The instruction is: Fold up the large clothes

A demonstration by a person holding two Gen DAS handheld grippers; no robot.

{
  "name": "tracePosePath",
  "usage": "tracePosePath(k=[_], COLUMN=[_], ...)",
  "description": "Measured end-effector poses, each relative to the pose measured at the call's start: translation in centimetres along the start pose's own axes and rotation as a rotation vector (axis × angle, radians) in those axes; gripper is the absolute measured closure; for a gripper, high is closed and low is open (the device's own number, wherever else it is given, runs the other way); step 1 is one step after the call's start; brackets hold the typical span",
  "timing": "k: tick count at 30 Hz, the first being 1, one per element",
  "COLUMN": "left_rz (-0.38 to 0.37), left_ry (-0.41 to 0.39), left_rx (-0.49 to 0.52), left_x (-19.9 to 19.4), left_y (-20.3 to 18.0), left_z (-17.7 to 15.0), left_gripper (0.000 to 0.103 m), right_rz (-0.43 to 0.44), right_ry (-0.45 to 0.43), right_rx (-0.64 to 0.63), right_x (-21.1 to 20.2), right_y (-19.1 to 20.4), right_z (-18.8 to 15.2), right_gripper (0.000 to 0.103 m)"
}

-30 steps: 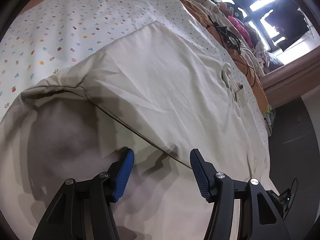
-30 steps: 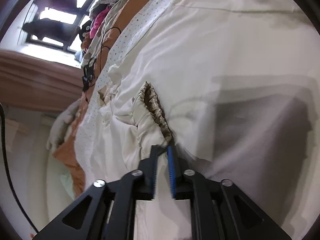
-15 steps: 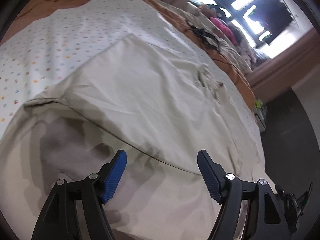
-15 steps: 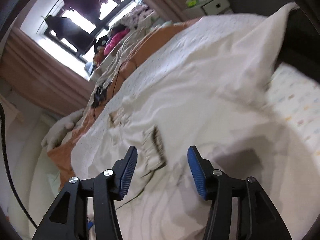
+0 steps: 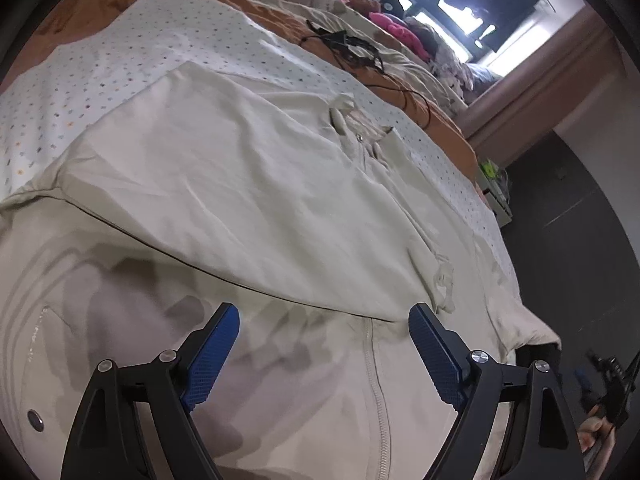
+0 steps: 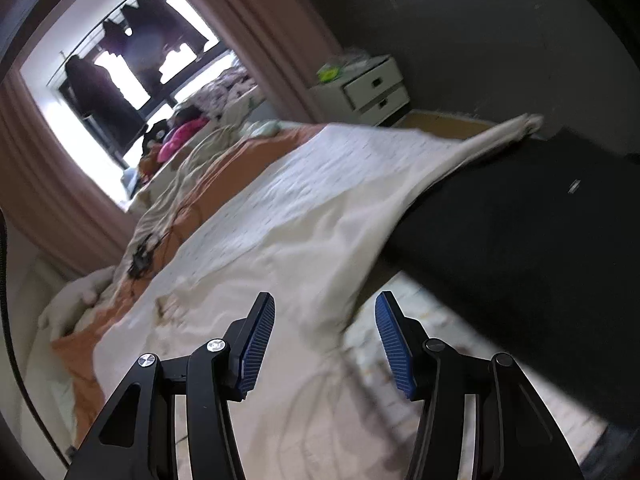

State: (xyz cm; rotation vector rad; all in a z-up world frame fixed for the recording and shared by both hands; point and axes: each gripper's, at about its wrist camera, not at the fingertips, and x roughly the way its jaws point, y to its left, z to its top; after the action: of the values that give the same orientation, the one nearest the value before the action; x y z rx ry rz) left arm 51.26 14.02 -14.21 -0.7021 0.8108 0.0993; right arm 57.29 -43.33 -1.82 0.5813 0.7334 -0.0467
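The left claw (image 5: 324, 354), jaws just opened wider and empty, hovers nearer the cream jacket (image 5: 248, 184), whose zipper runs toward twelve o'clock; the right claw (image 6: 325, 344) gapes empty.

my pads (image 5: 212, 356) are blue on black arms. the garment (image 5: 240, 184) is cream. beyond it, the sheet (image 5: 80, 76) is white with small coloured dots, then an orange blanket (image 5: 256, 4).

Bed (image 5: 460, 148), orange cover: dotted white sheet (image 5: 80, 80), cream zip garment (image 5: 240, 184) spread flat, black cable tangle (image 5: 348, 46), piled clothing (image 5: 400, 30).
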Motion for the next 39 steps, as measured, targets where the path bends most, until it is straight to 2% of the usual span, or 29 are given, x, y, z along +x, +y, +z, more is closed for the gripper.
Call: tracePosePath(k=[10, 16, 21, 29, 30, 31, 32, 35, 39], left_rz=[0.057, 0.102, 0.109, 0.140, 0.142, 0.144, 0.145, 0.147, 0.152], left_ry=[-0.024, -0.030, -0.012, -0.037, -0.038, -0.039, -0.038, -0.050, -0.075], left_rx=[0.045, 0.038, -0.003, -0.022, -0.027, -0.031, -0.037, -0.046, -0.054], left_x=[0.8, 1.7, 2.5, 2.3, 2.3, 2.3, 2.3, 2.0, 1.4], left_y=[-0.1, 0.5, 1.5, 2.3, 2.4, 2.5, 2.6, 2.8, 3.0], left_z=[-0.6, -0.7, -0.9, -0.7, -0.7, -0.6, -0.6, -0.4, -0.1], left_gripper=[0.016, 0.016, 0.016, 0.015, 0.015, 0.016, 0.016, 0.016, 0.016], right_rz=[-0.066, -0.107, -0.135, -0.186, -0.192, -0.188, -0.174, -0.167, -0.162], right_ry=[-0.032, -0.020, 0.001, 0.035, 0.040, 0.036, 0.034, 0.001, -0.059], right_rx=[0.018, 0.018, 0.029, 0.059, 0.072, 0.081, 0.085, 0.070, -0.042], right_x=[1.1, 4.2, 7.1, 11.2, 11.5, 11.6, 11.7, 10.8, 8.6], right_y=[-5.5, -7.9, -10.0, -11.6, -11.8, -12.0, -12.0, -11.3, -7.7], right_z=[5.7, 8.0, 9.5, 11.6, 11.8, 11.9, 12.1, 12.6, 13.4], right_gripper=[0.050, 0.050, 0.050, 0.050, 0.057, 0.068, 0.093, 0.097, 0.098])
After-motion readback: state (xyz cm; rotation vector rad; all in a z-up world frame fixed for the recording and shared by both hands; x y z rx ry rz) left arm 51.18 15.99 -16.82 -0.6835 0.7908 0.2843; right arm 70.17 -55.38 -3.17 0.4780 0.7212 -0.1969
